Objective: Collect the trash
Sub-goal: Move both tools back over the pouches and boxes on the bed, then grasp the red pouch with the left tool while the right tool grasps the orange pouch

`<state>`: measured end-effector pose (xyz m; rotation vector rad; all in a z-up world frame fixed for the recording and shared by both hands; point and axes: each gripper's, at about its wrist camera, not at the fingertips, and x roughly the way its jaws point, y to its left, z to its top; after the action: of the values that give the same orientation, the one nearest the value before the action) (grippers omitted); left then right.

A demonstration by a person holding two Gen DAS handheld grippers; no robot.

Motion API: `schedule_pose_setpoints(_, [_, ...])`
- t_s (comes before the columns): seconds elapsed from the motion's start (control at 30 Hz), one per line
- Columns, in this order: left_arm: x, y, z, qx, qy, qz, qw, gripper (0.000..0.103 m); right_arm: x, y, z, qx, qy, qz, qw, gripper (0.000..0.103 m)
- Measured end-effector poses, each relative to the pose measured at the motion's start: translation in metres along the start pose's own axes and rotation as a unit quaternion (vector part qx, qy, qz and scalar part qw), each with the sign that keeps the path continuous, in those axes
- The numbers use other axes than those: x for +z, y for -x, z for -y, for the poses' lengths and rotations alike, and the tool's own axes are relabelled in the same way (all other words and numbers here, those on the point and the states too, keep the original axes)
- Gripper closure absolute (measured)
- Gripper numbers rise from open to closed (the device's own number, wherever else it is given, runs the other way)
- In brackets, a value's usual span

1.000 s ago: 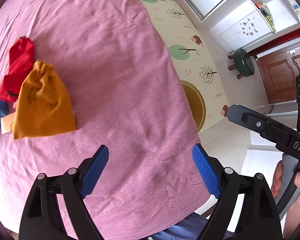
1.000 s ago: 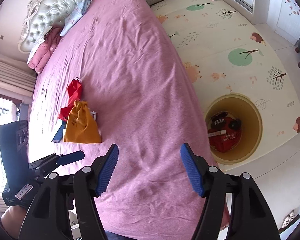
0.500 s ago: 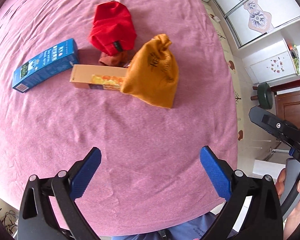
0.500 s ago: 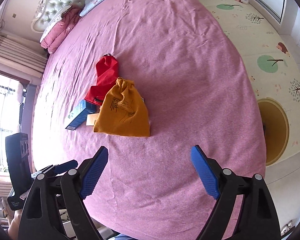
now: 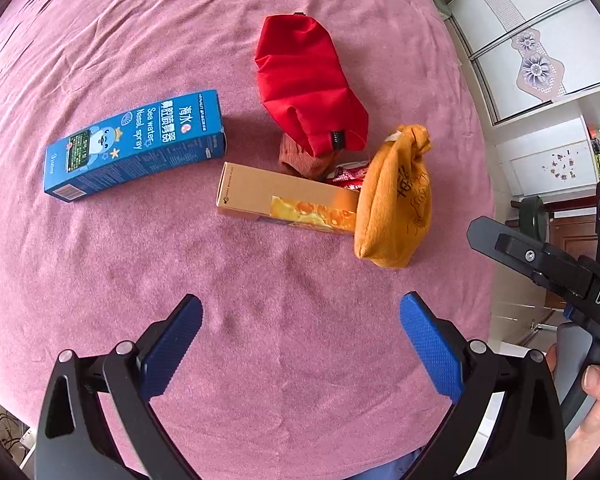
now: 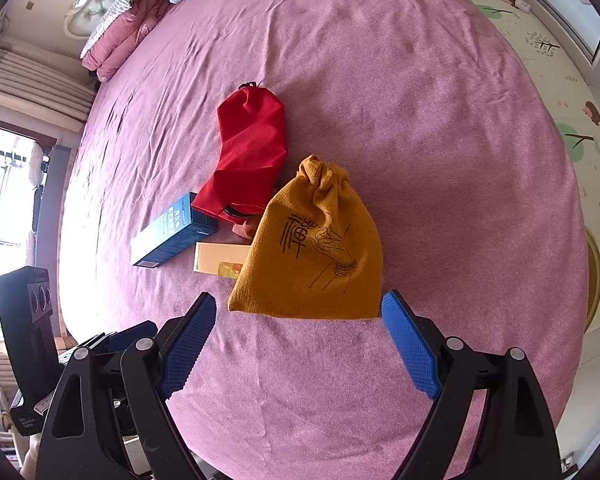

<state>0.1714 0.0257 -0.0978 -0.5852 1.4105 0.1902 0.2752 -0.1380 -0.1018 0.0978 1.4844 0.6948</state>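
Pink bedspread, patterned floor mat

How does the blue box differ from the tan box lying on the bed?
The blue box lies apart and fully in view; the tan box has one end hidden under the yellow pouch. The blue box carries white lettering and a cartoon figure; the tan box shows an orange picture. Both are long cartons lying flat on the pink bedcover.

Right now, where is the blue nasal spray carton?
In the left wrist view, the blue cardboard nasal spray carton lies flat on the pink bedspread at left, beside the tan and orange box, left of the red fabric pouch.
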Motion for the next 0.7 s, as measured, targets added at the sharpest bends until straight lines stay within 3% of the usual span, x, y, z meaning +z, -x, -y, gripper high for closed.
schedule_pose_setpoints(0.23, [0.022, -0.014, -0.027, -0.006, 0.013, -0.013, 0.9998, 0.004, 0.026, -0.035, -0.015, -0.009, -0.003, -0.017, 1.000, 0.023])
schedule_pose_setpoints(0.47, [0.041, -0.031, -0.035, -0.009, 0.011, -0.023, 0.9996, 0.004, 0.041, -0.059, -0.019, -0.038, -0.006, -0.028, 0.999, 0.032])
schedule_pose_setpoints(0.6, [0.046, -0.039, -0.034, -0.014, 0.012, -0.029, 0.9994, 0.004, 0.043, -0.064, -0.014, -0.070, 0.002, -0.035, 0.997, 0.049])
schedule_pose_setpoints(0.7, [0.046, -0.043, -0.030, -0.019, 0.012, -0.034, 0.9992, 0.004, 0.042, -0.059, -0.007, -0.067, 0.004, -0.032, 0.997, 0.061])
